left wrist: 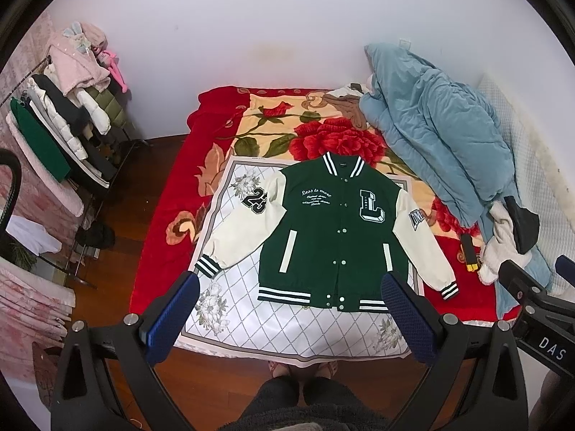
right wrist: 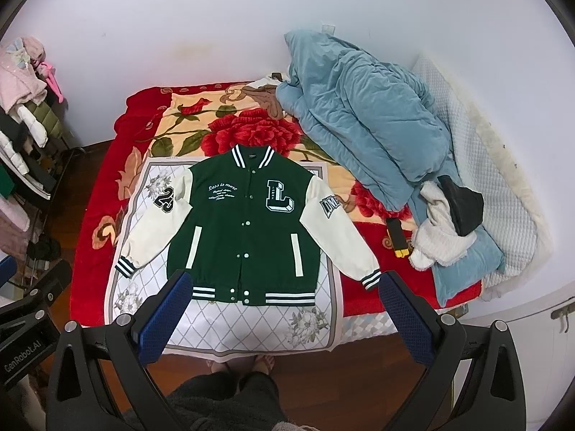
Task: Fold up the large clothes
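A green varsity jacket (left wrist: 323, 230) with cream sleeves lies flat, front up and buttoned, on a white quilted cloth (left wrist: 273, 323) on the bed. Both sleeves spread out to the sides. It also shows in the right wrist view (right wrist: 248, 230). My left gripper (left wrist: 291, 287) is open and empty, held above the jacket's hem. My right gripper (right wrist: 284, 283) is open and empty, also above the hem. The right gripper's body shows at the right edge of the left wrist view (left wrist: 532, 298).
A red floral blanket (left wrist: 172, 186) covers the bed. A blue duvet (left wrist: 442, 133) is heaped at the right, with a white and black garment (right wrist: 449, 222) and a black and yellow object (right wrist: 397, 237) beside it. A clothes rack (left wrist: 64, 125) stands left. My feet (left wrist: 305, 370) are at the bed's edge.
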Tool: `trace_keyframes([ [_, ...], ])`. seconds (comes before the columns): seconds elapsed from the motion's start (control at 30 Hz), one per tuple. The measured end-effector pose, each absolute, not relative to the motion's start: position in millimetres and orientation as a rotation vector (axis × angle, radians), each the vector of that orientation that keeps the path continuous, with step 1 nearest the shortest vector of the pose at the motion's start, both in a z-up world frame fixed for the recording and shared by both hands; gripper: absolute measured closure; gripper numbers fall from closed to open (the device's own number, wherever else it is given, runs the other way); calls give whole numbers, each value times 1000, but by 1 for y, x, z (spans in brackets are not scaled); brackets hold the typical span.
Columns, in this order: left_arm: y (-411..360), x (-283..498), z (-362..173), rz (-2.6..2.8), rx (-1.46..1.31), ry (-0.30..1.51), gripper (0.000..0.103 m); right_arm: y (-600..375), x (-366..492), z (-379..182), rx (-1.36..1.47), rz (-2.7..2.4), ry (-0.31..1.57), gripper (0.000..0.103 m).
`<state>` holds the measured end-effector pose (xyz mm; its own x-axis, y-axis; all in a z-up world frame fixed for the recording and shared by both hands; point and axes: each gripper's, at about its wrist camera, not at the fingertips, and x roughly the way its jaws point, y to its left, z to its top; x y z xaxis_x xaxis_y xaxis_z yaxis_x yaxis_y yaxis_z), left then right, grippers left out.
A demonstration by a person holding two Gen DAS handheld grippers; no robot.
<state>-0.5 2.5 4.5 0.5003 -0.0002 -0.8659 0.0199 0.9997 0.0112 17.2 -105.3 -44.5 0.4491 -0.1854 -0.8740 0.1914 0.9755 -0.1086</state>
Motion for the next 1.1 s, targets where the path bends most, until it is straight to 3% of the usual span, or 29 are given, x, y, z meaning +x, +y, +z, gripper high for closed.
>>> trace_keyframes([
  [1.1, -2, 2, 14, -15, 16, 1042, 0, -97, 31, -21, 0, -236, 1068, 0],
])
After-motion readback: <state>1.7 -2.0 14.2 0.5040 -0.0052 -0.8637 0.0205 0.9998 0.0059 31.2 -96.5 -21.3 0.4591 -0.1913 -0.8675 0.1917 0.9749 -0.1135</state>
